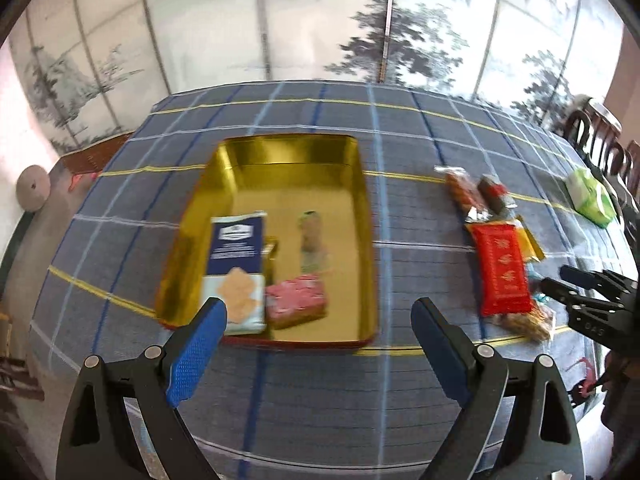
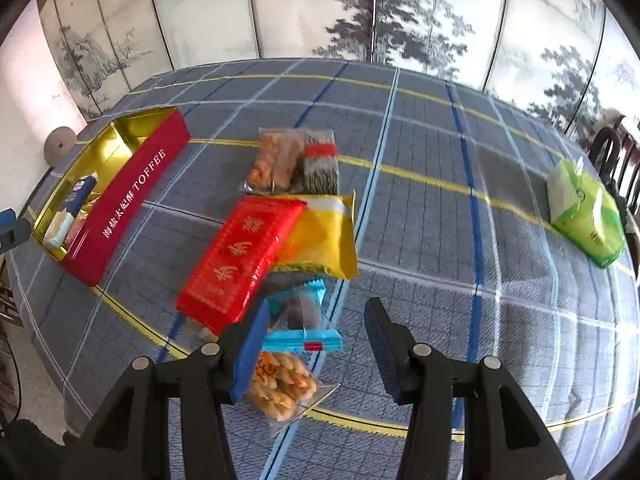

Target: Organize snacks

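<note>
gold-lined red tin (image 2: 132, 196), red and yellow packets (one green (image 2: 584, 212)), blue-grey plaid tablecloth (image 2: 420, 152)

The left gripper (image 1: 318, 316) points steeply down, its blue-padded jaws spread wide with nothing between them. The right gripper (image 2: 316, 320), off at its three o'clock, tilts down as well, jaws partly apart and gripping nothing, black fingers (image 1: 576, 280) pointing toward nine o'clock.

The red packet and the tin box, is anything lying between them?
No. Between the red packet and the tin box there is only bare checked tablecloth. The right wrist view shows it best.
</note>
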The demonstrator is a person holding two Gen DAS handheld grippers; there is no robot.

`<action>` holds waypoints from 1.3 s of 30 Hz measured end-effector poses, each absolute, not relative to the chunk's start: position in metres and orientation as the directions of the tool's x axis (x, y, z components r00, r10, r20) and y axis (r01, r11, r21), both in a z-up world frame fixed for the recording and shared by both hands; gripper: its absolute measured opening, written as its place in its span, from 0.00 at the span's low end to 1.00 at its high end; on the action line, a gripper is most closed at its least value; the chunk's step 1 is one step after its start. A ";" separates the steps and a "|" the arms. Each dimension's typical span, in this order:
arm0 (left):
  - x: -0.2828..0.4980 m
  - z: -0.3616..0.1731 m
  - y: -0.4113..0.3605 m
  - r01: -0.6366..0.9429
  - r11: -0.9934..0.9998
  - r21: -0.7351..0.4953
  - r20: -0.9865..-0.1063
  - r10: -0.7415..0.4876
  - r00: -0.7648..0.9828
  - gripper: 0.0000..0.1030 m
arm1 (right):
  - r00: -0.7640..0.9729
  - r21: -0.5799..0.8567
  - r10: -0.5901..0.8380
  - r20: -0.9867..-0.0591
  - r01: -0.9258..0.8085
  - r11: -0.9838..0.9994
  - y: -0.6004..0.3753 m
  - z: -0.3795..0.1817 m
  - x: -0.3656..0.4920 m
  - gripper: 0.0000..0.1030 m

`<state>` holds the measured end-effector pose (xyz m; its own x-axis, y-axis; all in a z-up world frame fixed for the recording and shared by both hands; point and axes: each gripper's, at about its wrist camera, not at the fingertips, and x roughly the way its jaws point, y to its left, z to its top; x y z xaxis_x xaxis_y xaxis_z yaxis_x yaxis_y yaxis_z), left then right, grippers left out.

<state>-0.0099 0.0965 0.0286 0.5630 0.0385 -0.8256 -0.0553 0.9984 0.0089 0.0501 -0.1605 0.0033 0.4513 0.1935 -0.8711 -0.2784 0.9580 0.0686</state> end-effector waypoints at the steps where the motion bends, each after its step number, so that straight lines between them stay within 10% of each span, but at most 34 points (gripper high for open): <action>1: -0.008 0.028 0.091 -0.046 0.999 0.013 -0.828 0.036 0.560 0.89 | 0.449 0.069 0.195 -0.872 -0.281 0.957 -0.160 0.001 0.051 0.49; 39: 0.046 -0.015 -0.043 0.196 0.980 -0.023 -0.865 -0.118 0.487 0.89 | 0.541 0.050 0.144 -0.829 -0.185 0.981 -0.228 -0.020 0.060 0.36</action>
